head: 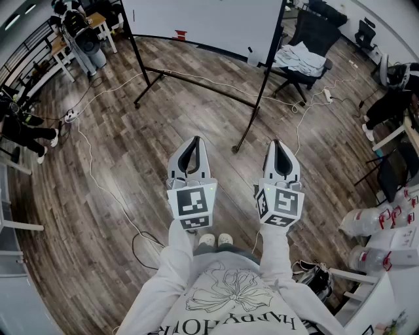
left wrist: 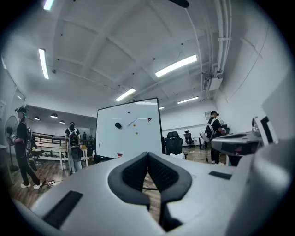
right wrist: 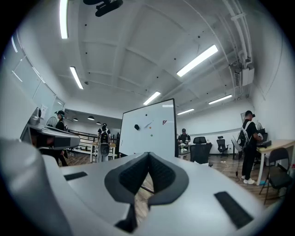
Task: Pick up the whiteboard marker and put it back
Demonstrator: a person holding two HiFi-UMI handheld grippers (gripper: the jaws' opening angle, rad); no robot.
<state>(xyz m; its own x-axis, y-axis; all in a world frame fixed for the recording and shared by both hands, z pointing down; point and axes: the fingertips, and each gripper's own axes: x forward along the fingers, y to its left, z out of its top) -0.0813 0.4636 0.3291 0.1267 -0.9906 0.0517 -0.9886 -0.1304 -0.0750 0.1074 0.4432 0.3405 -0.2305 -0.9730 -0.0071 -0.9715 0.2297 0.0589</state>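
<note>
The whiteboard [head: 203, 19] stands on a black wheeled frame a few steps ahead of me. On its face are a black eraser [left wrist: 118, 125], two small magnets and a thin slanted stick [left wrist: 132, 122], perhaps the marker; it is too small to tell. The same stick [right wrist: 148, 125] shows in the right gripper view. My left gripper [head: 194, 139] and right gripper [head: 276, 142] are held level side by side over the wooden floor, pointing at the board and well short of it. Both are shut with the tips meeting and nothing between them.
The board's black base bars [head: 196, 82] cross the floor ahead. A black office chair [head: 308, 39] with cloth on it stands to the right of the board. White cables [head: 98, 183] trail over the floor. Bottles [head: 370, 222] sit on a table at the right. People stand at the left and right.
</note>
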